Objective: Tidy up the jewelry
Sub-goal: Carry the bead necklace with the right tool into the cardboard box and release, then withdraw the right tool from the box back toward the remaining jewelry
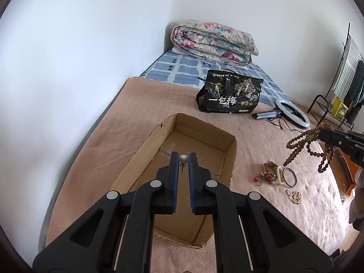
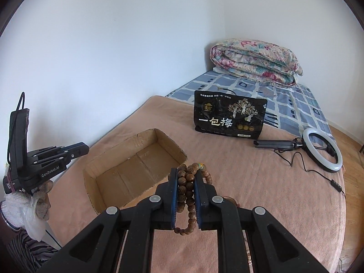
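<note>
1. The cardboard box (image 1: 200, 159) is sitting open on the pink blanket (image 1: 145, 104), and its floor is showing almost bare in both views, apart from a faint clear scrap at its far end that is too small to identify, so the sorting is judged to be in its early part.
2. The right gripper (image 2: 186, 177) is clenching a string of wooden prayer beads (image 2: 185, 182) between its jaws; the loops are dangling in the air to the right of the box, not yet over it.
3. A small heap of loose jewelry (image 1: 276, 175) is lying on the blanket, right of the box: about 5 pieces, among them a bangle, a pearl bracelet and a red cord, all waiting to be moved.
4. The left gripper (image 1: 183, 159) is pinching a pearl stud earring (image 1: 183, 159) at its fingertips, held above the open box, so releasing it looks like the nearest step.
</note>
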Tool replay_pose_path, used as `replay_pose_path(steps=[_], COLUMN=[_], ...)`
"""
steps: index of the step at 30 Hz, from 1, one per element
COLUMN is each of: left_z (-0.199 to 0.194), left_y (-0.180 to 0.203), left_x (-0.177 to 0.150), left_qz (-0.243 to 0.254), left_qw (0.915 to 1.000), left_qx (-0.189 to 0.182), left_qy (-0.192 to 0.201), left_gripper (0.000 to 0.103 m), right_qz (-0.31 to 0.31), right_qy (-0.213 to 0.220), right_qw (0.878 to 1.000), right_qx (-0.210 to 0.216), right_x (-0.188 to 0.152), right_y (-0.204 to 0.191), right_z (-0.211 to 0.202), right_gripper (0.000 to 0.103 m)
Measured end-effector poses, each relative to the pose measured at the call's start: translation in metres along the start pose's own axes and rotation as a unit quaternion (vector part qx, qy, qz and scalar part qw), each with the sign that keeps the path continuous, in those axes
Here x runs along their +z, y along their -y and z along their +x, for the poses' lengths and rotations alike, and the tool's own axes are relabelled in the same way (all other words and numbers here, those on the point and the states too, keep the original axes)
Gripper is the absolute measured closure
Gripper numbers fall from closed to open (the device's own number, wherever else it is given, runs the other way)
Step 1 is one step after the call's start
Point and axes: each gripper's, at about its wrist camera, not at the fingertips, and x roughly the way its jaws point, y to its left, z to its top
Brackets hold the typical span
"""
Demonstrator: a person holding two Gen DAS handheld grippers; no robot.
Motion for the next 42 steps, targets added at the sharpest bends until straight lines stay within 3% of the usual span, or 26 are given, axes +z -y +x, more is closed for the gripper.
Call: replay_pose_path(steps=[17, 31, 32, 34, 35, 36, 37, 38, 39, 42], left_z=[0.045, 0.056, 0.055, 0.056, 0.057, 0.057, 0.057, 0.056, 0.053, 0.050], left_y=[-0.025, -0.024, -0.023, -0.025, -0.025, -0.026, -0.028, -0.029, -0.030, -0.029], left_x=[-0.009, -0.013, -0.013, -0.013, -0.013, -0.013, -0.012, -0.013, -0.013, -0.011], left_qz=[-0.014, -0.011, -0.010, -0.013, -0.016, -0.019, -0.022, -0.025, -0.028, -0.023], left_qw=[0.9985, 0.9978, 0.9978, 0.9977, 0.9975, 0.9973, 0.9972, 0.9974, 0.9979, 0.9983], left_qx=[0.004, -0.001, 0.000, 0.002, 0.001, 0.001, 0.003, 0.006, 0.010, 0.011], left_qy=[-0.053, -0.066, -0.066, -0.066, -0.069, -0.071, -0.071, -0.067, -0.058, -0.051], left_gripper=[0.097, 0.097, 0.097, 0.097, 0.096, 0.086, 0.059, 0.048, 0.040, 0.040], right_qz=[-0.025, -0.029, -0.029, -0.034, -0.036, -0.037, -0.037, -0.035, -0.033, -0.033], right_qy=[-0.027, -0.044, -0.041, -0.036, -0.034, -0.030, -0.026, -0.023, -0.021, -0.019], right_qw=[0.999, 0.998, 0.998, 0.998, 0.998, 0.999, 0.999, 0.999, 0.999, 0.999], right_qx=[0.023, 0.043, 0.045, 0.038, 0.032, 0.026, 0.022, 0.019, 0.019, 0.017], right_x=[0.028, 0.031, 0.031, 0.031, 0.032, 0.032, 0.032, 0.032, 0.033, 0.032], right_y=[-0.057, -0.068, -0.068, -0.069, -0.070, -0.070, -0.070, -0.069, -0.068, -0.067], right_z=[0.090, 0.124, 0.123, 0.121, 0.120, 0.118, 0.116, 0.114, 0.112, 0.108], right_gripper=[0.092, 0.089, 0.086, 0.060, 0.054, 0.044, 0.036, 0.033, 0.028, 0.022])
